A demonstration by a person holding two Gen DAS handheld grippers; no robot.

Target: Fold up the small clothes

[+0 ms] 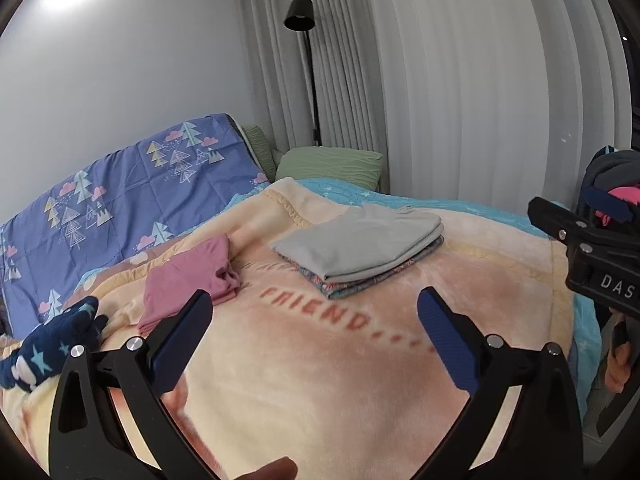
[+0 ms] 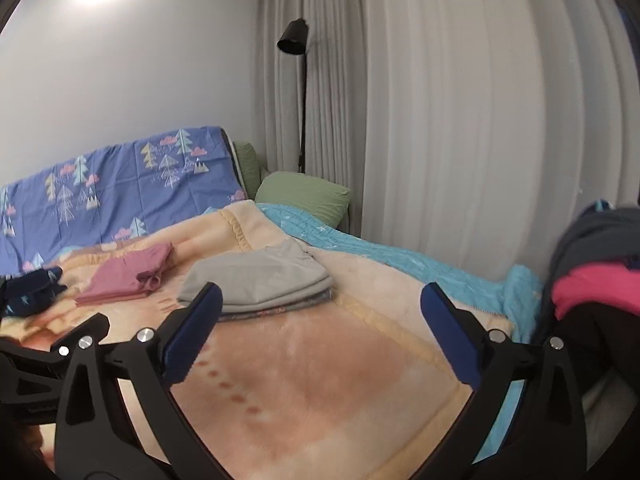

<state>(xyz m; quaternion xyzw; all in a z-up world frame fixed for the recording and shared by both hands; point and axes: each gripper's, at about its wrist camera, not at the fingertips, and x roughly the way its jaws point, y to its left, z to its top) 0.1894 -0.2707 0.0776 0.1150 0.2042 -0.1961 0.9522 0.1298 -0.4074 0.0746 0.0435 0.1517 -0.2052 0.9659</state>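
A stack of folded clothes with a grey top piece (image 1: 360, 244) (image 2: 256, 280) lies on the peach blanket (image 1: 320, 360) (image 2: 320, 380). A folded pink garment (image 1: 188, 284) (image 2: 128, 276) lies left of it. A dark blue star-print garment (image 1: 52, 340) (image 2: 32, 288) lies at the far left. A pile of unfolded clothes, grey and bright pink (image 2: 596, 280) (image 1: 616, 188), sits at the right. My left gripper (image 1: 316, 328) is open and empty above the blanket. My right gripper (image 2: 320, 320) is open and empty; its body shows at the right in the left wrist view.
A purple tree-print quilt (image 1: 120, 200) (image 2: 112, 192) leans at the wall behind. Green pillows (image 1: 332, 168) (image 2: 304, 196) and a turquoise sheet (image 2: 400, 264) lie at the bed's far side. A black floor lamp (image 1: 304, 60) (image 2: 296, 80) stands before pale curtains.
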